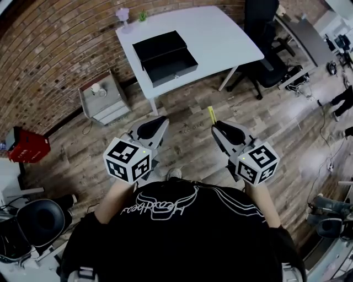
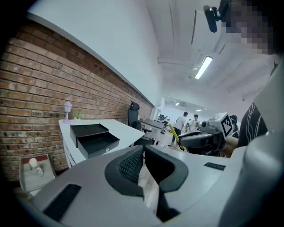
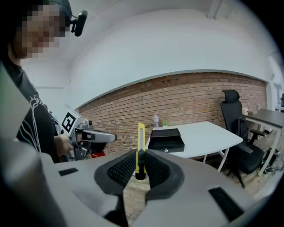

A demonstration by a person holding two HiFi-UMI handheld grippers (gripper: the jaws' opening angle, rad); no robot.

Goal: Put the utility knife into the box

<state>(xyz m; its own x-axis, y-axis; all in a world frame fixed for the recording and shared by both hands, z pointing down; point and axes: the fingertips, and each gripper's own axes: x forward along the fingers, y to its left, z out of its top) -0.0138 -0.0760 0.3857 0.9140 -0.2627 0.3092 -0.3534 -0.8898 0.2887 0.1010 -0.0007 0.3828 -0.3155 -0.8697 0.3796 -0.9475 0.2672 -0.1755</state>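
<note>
A yellow utility knife (image 1: 212,114) stands upright between the pads of my right gripper (image 1: 220,128), which is shut on it; in the right gripper view the knife (image 3: 140,142) sticks up out of the gripper (image 3: 140,166). My left gripper (image 1: 157,124) is level with it on the left, shut and holding nothing (image 2: 143,153). The black box (image 1: 165,57) lies on the white table (image 1: 220,33) well ahead of both grippers, its drawer pulled open. The box also shows in the left gripper view (image 2: 93,137) and the right gripper view (image 3: 166,139).
A grey cabinet (image 1: 103,98) stands left of the table, with a red crate (image 1: 27,146) further left. A black office chair (image 1: 265,33) is at the table's right. A small lamp (image 1: 122,15) stands on the table's far corner by the brick wall. People (image 2: 182,120) stand far off.
</note>
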